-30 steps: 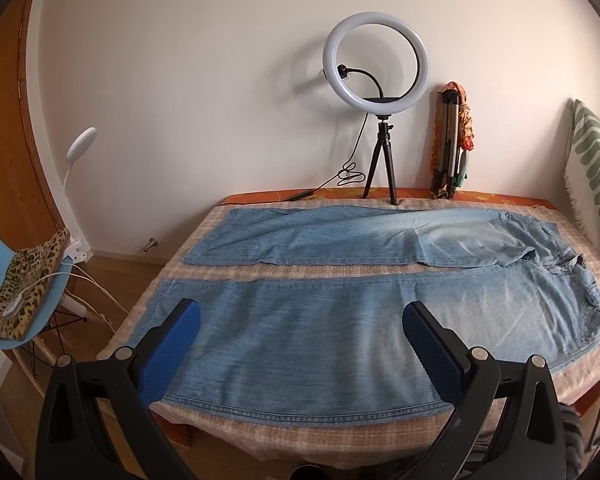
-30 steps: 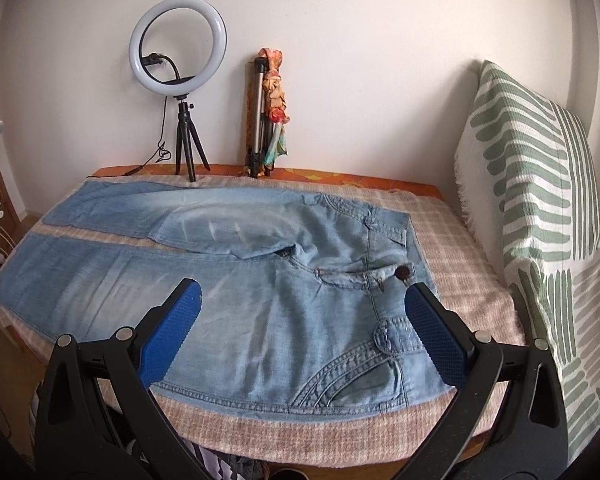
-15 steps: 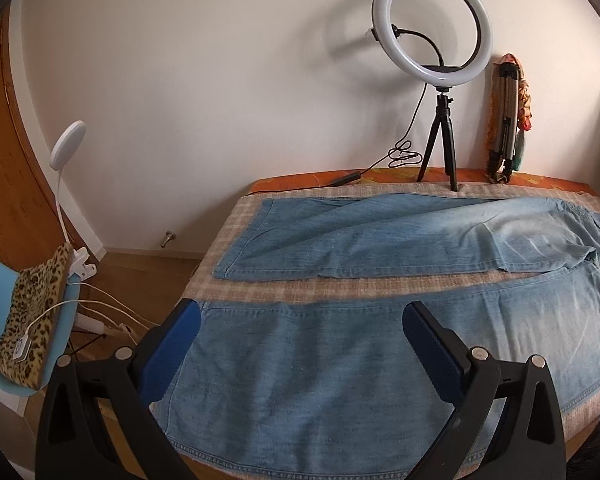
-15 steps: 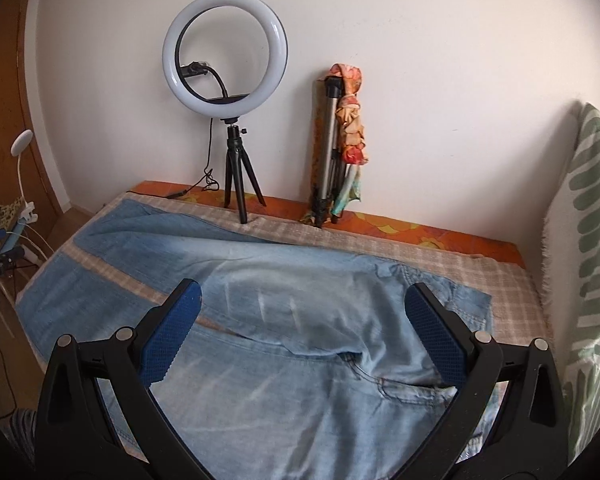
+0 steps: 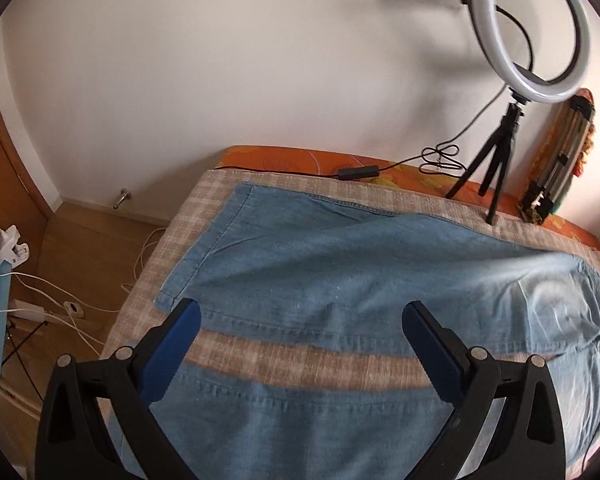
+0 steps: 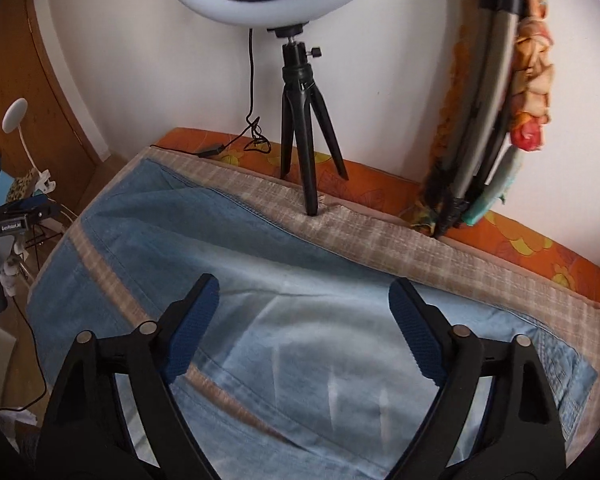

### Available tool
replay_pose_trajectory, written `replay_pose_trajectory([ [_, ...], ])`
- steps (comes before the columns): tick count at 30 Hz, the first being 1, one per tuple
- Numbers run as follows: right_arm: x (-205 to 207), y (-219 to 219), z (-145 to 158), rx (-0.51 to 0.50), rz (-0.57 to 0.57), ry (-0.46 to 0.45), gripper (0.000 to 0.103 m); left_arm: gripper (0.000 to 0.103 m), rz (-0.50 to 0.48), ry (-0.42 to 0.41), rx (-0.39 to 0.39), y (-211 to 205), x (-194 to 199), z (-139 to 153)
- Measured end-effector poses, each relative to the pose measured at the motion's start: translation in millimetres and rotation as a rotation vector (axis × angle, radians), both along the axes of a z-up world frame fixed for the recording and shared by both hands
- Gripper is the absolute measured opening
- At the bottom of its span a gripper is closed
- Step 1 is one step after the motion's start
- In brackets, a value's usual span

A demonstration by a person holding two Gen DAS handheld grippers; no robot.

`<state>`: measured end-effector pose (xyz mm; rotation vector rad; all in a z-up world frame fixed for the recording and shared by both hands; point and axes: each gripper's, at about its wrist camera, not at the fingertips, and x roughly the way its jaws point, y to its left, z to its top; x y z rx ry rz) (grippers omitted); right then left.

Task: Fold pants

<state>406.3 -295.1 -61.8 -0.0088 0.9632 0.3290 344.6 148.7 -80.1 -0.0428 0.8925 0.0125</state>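
Observation:
Light blue jeans (image 5: 340,276) lie flat on the checked bed cover (image 5: 204,200), both legs spread apart with a strip of cover between them. My left gripper (image 5: 300,340) is open and empty, above the gap between the legs near the hems. My right gripper (image 6: 304,320) is open and empty, above the far leg's upper part of the jeans (image 6: 300,320); the waistband corner (image 6: 572,372) lies to its right.
A ring light on a black tripod (image 6: 304,152) stands on the bed's far edge, its cable (image 5: 360,170) trailing left. A folded tripod with a floral cloth (image 6: 488,112) leans on the wall. A chair, lamp and cables (image 5: 16,280) sit on the floor at left.
Both grippers have moved forward and lower over the jeans, toward the far leg and the wall. Both stay open and empty. The jeans have not moved.

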Motion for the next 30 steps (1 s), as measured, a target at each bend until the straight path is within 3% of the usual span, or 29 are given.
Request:
replay_pose_trajectory([
  [6,61,26,-54,-0.015,0.071,0.076,0.069,0.095,0.048,0.046,0.033,5,67,-26],
  [13,101,45,-98,-0.052,0.146,0.105,0.068,0.092,0.107,0.126,-0.041,16,136,-56],
  [18,115,50,-112,-0.055,0.172,0.104,0.068,0.076,0.191,0.215,-0.138,22,183,-85],
  [24,123,58,-123,-0.102,0.212,0.109,0.068,0.076,0.303,0.217,-0.212,24,209,-104],
  [28,122,62,-129,-0.124,0.227,0.101,0.069,0.075,0.357,0.238,-0.205,18,220,-114],
  [30,123,63,-130,-0.123,0.232,0.094,0.070,0.069,0.395,0.253,-0.208,17,224,-120],
])
